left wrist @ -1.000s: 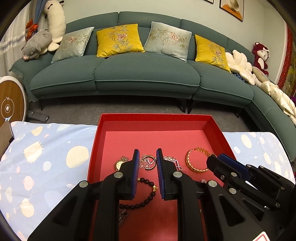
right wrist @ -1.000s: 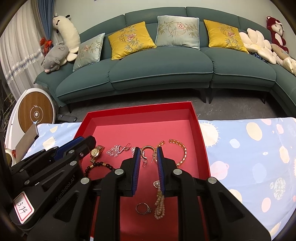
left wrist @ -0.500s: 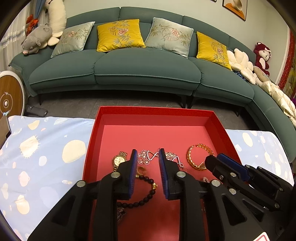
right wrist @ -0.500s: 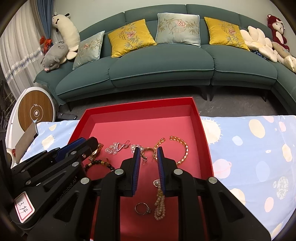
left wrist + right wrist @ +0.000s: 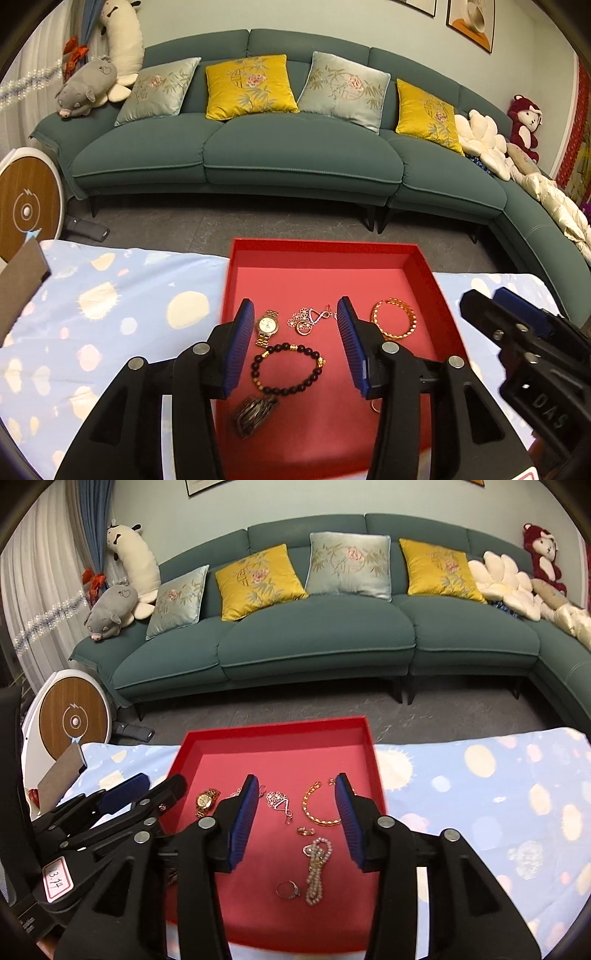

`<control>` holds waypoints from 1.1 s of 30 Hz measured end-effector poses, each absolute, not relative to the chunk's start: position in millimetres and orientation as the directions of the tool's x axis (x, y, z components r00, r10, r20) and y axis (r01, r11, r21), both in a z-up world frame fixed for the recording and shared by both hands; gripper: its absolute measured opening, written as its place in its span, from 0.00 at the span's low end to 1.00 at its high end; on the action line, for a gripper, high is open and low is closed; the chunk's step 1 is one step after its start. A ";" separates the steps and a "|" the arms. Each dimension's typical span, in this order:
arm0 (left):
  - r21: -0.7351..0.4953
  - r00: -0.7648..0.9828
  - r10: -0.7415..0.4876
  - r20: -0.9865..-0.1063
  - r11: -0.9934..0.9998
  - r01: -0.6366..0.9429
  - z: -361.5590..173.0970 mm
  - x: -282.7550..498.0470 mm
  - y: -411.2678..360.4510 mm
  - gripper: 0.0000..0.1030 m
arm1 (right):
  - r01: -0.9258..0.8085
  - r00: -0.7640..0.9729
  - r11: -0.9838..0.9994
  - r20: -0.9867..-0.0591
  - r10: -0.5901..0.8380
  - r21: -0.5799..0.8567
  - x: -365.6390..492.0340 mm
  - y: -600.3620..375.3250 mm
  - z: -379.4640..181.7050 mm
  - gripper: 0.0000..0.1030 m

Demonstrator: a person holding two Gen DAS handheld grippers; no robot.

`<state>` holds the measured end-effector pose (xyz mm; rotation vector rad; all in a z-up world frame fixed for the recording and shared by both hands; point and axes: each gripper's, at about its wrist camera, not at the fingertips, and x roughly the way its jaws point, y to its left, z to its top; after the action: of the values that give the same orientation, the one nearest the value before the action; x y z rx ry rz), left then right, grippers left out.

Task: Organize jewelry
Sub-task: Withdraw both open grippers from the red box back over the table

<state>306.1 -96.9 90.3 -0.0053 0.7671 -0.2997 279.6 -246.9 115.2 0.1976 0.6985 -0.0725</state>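
Both grippers, left gripper [image 5: 295,343] and right gripper [image 5: 295,819], hover over the red tray [image 5: 321,247] with jaws apart, gripping nothing. The jewelry lies loose inside: watch [image 5: 266,326] near the left wall, gold bangle [image 5: 395,323] near the right wall, bare floor at the far end.

both matte black plastic grippers, left gripper [image 5: 295,325] and right gripper [image 5: 295,794], have ribbed blue pads [image 5: 236,350] on their fingers, round silver screws [image 5: 201,348], triangular cut-outs, and a white label [image 5: 57,878] reading 13.14.
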 end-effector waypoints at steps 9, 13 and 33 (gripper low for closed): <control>-0.104 0.751 -0.242 -0.614 0.968 0.227 136.9 216.4 -59.3 0.69 | 0.158 0.773 0.982 -0.632 -0.054 0.108 179.3 -247.6 140.6 0.64; -0.120 0.748 -0.260 -0.611 0.964 0.238 122.5 177.3 -45.3 0.69 | 0.175 0.742 0.977 -0.669 -0.050 0.121 141.1 -249.4 128.4 0.64; -0.079 0.718 -0.319 -0.618 0.935 0.347 86.7 112.2 -38.8 0.72 | 0.159 0.742 0.986 -0.664 -0.092 0.041 92.1 -227.0 97.3 0.76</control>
<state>112.2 -38.8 86.7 0.0436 0.6756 -0.3679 92.1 -227.0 97.3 0.0973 0.7223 -0.1379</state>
